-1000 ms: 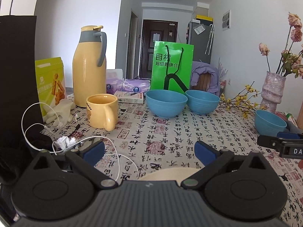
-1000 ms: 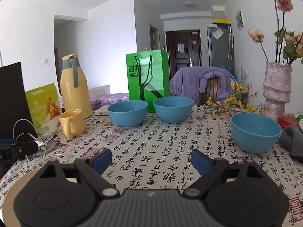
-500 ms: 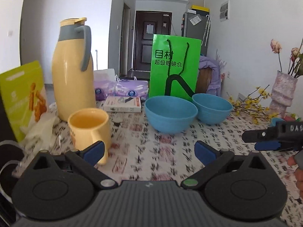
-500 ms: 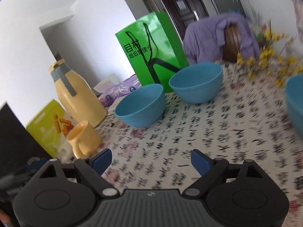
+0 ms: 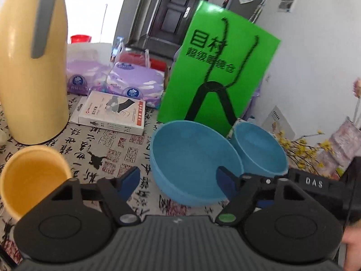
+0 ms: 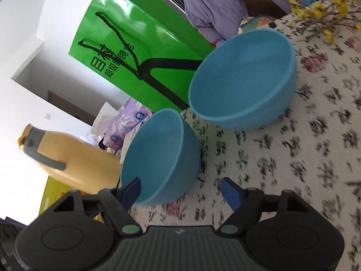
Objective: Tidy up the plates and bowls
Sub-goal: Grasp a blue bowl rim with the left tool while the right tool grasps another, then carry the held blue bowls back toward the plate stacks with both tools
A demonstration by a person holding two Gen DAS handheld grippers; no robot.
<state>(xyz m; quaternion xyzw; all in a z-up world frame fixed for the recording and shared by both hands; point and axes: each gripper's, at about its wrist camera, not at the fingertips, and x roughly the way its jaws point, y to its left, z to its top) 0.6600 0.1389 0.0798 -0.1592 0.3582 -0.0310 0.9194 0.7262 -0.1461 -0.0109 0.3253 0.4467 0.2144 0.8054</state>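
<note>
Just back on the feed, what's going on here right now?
Both grippers are open and holding nothing, closing in on the nearer blue bowl on the patterned tablecloth. The left gripper faces it head-on; the right gripper comes from the side, its left finger by the rim. A second blue bowl sits beside it, in front of the green bag.

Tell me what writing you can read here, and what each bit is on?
"目村" with a smaller line beneath, roughly "超级眼镜仓": green paper bag.
"DAS": the right gripper's black body; the rest is hidden.
White box: Chinese print, too small to read.
Purple tissue packs: round logo, unreadable.
Tablecloth: calligraphy pattern, illegible.
</note>
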